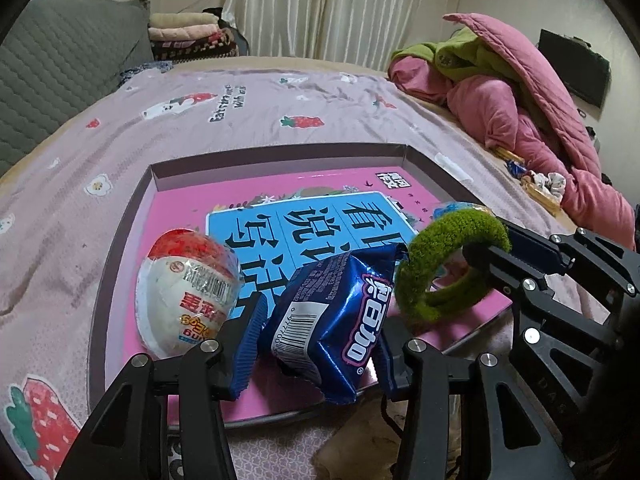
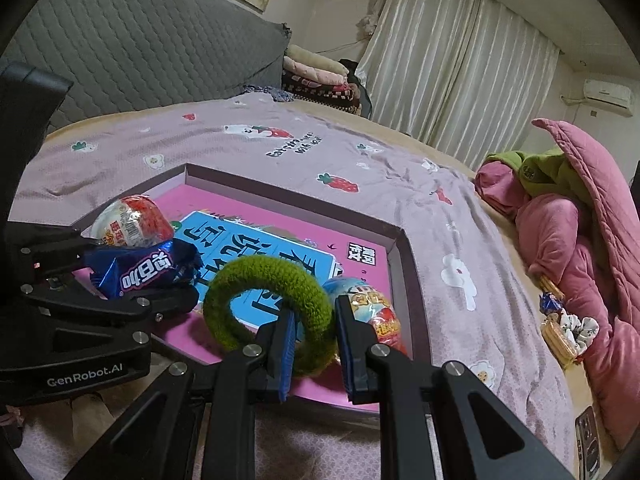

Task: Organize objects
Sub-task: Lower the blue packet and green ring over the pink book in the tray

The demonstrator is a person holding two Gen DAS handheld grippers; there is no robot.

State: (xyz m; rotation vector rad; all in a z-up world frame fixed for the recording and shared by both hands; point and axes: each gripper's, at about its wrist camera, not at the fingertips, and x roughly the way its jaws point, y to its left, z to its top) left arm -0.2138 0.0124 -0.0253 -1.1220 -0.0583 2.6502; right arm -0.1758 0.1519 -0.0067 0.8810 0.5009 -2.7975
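Observation:
A shallow box (image 1: 280, 156) with grey-purple walls and a pink and blue printed floor lies on the bed. My left gripper (image 1: 316, 344) is shut on a blue snack packet (image 1: 332, 320), held just above the box's near edge. A white and red egg-shaped package (image 1: 184, 292) lies beside it on the left. My right gripper (image 2: 318, 344) is shut on the band of a fuzzy green ring (image 2: 264, 272), raised over the box (image 2: 280, 188). A blue and red egg package (image 2: 372, 308) lies just behind that ring. The packet (image 2: 136, 268) and left gripper (image 2: 132, 276) show at the left.
The lilac strawberry-print sheet (image 1: 240, 120) spreads around the box. A heap of pink and green quilts (image 2: 568, 220) fills the right side, with wafer snacks and a scrunchie (image 2: 568, 332) at its foot. A phone (image 2: 588, 440) lies at the near right. A grey headboard (image 2: 140, 40) stands behind.

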